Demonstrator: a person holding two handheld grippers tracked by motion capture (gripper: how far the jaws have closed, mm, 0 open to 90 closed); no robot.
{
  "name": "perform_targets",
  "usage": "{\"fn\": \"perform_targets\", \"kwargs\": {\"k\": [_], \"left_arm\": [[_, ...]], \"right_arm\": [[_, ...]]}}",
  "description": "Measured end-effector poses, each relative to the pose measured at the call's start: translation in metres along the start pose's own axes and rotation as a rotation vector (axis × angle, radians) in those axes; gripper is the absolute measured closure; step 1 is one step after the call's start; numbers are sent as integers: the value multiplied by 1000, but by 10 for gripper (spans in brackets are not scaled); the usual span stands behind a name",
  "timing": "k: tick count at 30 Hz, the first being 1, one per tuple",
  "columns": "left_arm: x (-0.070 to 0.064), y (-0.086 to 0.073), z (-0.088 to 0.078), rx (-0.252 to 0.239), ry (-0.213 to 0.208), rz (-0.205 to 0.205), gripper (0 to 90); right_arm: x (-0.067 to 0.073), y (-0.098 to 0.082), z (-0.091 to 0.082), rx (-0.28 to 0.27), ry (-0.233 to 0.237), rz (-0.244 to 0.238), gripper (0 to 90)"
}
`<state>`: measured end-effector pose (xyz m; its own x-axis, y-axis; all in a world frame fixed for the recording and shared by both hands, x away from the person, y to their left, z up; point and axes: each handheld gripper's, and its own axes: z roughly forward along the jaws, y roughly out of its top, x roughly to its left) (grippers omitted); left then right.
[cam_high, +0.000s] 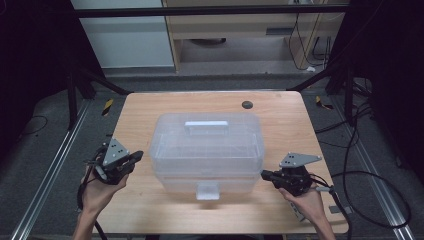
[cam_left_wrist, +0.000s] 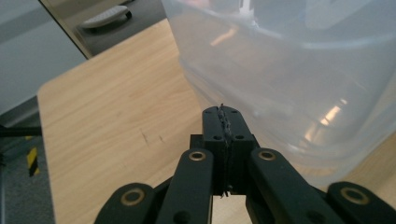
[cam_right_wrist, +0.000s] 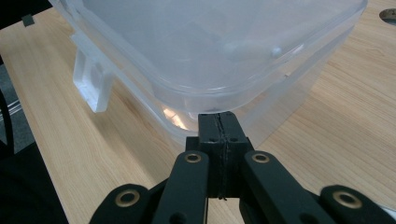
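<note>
2 closed black grippers, left (cam_high: 134, 157), right (cam_high: 265, 175), flank translucent plastic box (cam_high: 206, 150), woodgrain table (cam_high: 150, 107).

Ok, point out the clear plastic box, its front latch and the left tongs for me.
clear plastic box (cam_high: 207, 145), high view, on the middle of its lid.
front latch (cam_high: 208, 190), high view, on the white flap at the box's near side.
left tongs (cam_high: 136, 156), high view, at the shut jaw tips.

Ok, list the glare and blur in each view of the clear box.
High view: soft and dim, the translucent box evenly lit. Left gripper view: bright streaks of glare on the box wall, background blurred. Right gripper view: a warm glint under the lid rim, the latch slightly soft.
</note>
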<state>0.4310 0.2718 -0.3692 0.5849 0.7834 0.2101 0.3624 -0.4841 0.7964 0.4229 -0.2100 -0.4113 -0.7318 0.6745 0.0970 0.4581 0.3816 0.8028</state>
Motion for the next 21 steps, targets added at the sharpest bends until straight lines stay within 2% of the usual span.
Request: {"fn": "perform_targets", "kwargs": {"k": [4,6,12,19,21], "left_arm": [[-6,-12,3,25,-24,-30,891],[-8,-17,6,50,-32,-24,892],[-12,-28,8,64,-70,-41,895],[-20,-37,14,75,-98,-36,896],[-23,-37,16,62,-122,-13,896]], "right_arm": [[0,0,0,-3,0,2,900],[0,0,0,-2,1,-2,900],[0,0,0,-3,-1,-1,900],[0,0,-1,-4,0,-3,900],[0,0,-1,-6,1,-2,900]]}}
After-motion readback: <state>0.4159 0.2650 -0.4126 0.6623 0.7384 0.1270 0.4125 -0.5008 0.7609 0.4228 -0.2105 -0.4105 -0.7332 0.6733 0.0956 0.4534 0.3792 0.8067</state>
